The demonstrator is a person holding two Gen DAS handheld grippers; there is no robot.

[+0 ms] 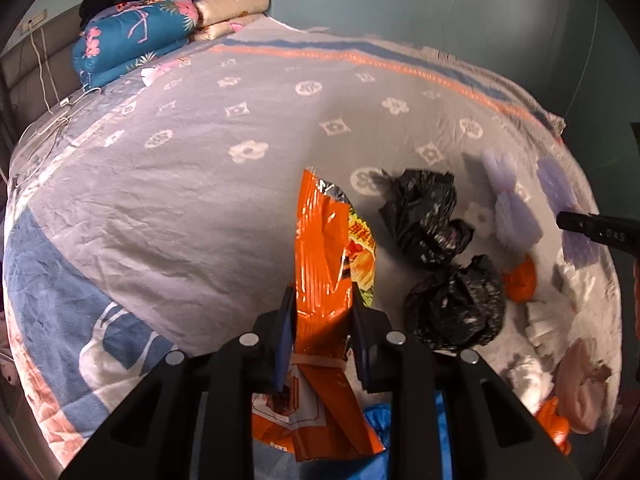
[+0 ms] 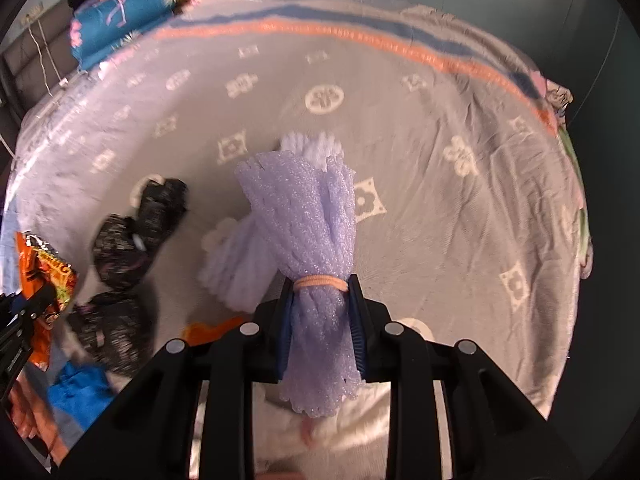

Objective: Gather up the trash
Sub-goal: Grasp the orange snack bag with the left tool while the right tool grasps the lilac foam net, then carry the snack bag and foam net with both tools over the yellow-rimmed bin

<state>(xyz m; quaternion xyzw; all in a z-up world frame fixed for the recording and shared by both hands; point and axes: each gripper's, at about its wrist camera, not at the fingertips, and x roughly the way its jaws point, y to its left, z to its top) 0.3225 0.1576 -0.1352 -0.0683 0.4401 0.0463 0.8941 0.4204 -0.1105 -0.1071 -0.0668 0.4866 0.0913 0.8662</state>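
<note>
The left gripper [image 1: 322, 300] pinches an orange snack bag [image 1: 320, 248], whose lower end is cut off by the frame. The right gripper [image 2: 322, 300] clamps a purple foam net [image 2: 312, 248] bound with a rubber band [image 2: 320, 282]. On the bed [image 1: 180, 184], 2 black bags [image 1: 432, 256] lie close together; small scraps beyond them are blurred.

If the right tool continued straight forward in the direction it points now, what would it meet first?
Probably the paler foam net on the bedspread, just ahead-left of the purple foam net the right tool grips. Depth is unclear; it might pass and meet the bedspread instead.
</note>
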